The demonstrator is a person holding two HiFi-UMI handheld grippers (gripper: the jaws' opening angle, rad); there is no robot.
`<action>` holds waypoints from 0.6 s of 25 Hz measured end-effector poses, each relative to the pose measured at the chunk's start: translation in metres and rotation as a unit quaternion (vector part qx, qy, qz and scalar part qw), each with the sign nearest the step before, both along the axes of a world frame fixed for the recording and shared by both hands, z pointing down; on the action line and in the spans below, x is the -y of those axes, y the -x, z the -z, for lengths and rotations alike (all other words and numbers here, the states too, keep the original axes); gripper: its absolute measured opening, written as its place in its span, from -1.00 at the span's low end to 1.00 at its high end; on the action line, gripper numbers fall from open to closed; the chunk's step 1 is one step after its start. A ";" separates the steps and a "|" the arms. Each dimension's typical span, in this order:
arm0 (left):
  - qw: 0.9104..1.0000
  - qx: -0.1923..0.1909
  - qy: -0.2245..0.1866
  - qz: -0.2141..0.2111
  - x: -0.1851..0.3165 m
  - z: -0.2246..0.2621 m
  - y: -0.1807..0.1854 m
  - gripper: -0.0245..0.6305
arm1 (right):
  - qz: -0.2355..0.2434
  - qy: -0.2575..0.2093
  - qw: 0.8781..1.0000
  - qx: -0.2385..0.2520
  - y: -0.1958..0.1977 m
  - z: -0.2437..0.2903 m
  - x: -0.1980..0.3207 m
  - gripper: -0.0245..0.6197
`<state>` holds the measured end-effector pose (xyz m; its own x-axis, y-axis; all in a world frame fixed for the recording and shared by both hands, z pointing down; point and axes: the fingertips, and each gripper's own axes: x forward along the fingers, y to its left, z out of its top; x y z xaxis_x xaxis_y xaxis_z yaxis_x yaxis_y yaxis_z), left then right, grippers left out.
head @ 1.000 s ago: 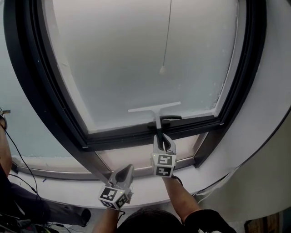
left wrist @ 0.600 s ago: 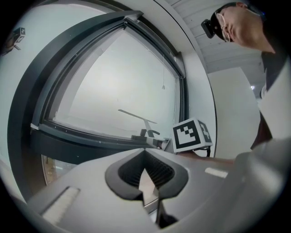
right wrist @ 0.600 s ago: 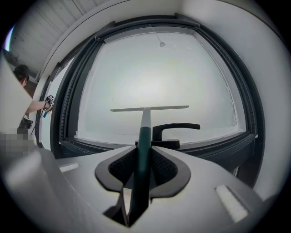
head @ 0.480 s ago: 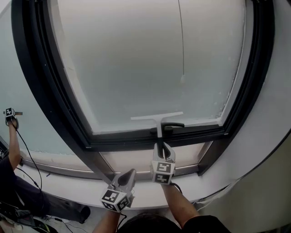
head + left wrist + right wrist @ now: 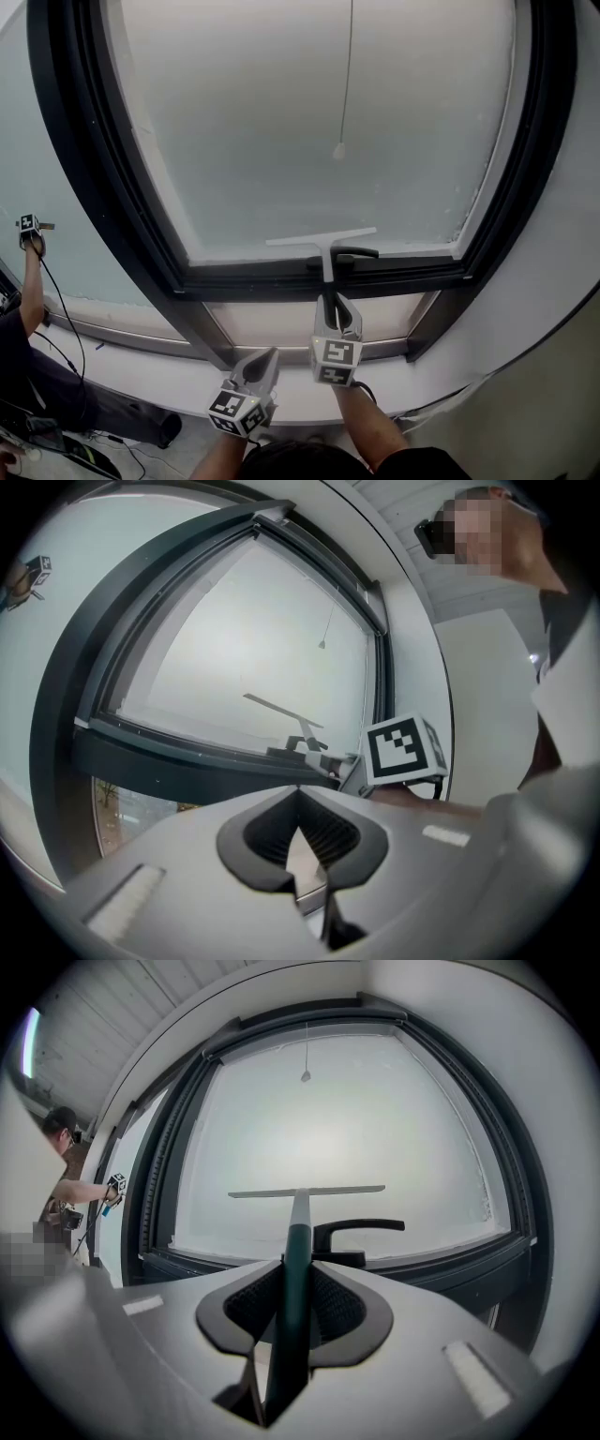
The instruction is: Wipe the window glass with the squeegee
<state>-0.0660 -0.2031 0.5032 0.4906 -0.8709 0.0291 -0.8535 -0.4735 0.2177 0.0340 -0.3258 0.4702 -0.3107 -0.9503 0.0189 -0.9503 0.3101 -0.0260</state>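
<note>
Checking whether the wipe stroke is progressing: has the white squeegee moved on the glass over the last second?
No, hardly: the white squeegee, held in the right gripper, has its blade just above the black window handle, as before.

A black window handle (image 5: 354,253) sits on the lower bar of the dark frame (image 5: 94,178), a thin cord (image 5: 347,75) ending in a small knob (image 5: 339,150) hangs above it, and at the far left edge – lower down – another person (image 5: 33,309) holds one arm raised
</note>
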 end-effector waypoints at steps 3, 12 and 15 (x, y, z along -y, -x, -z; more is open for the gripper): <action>1.000 -0.004 -0.003 0.003 0.002 0.000 0.001 -0.93 | 0.013 -0.020 1.000 0.008 0.006 0.013 -0.010 -0.63; 0.999 -0.010 -0.042 0.007 0.013 0.024 0.045 -0.93 | 0.019 -0.115 0.993 0.017 0.039 0.101 0.002 -0.63; 0.998 -0.011 -0.063 0.011 0.017 0.038 0.071 -0.93 | 0.014 -0.153 0.988 0.022 0.059 0.146 0.015 -0.63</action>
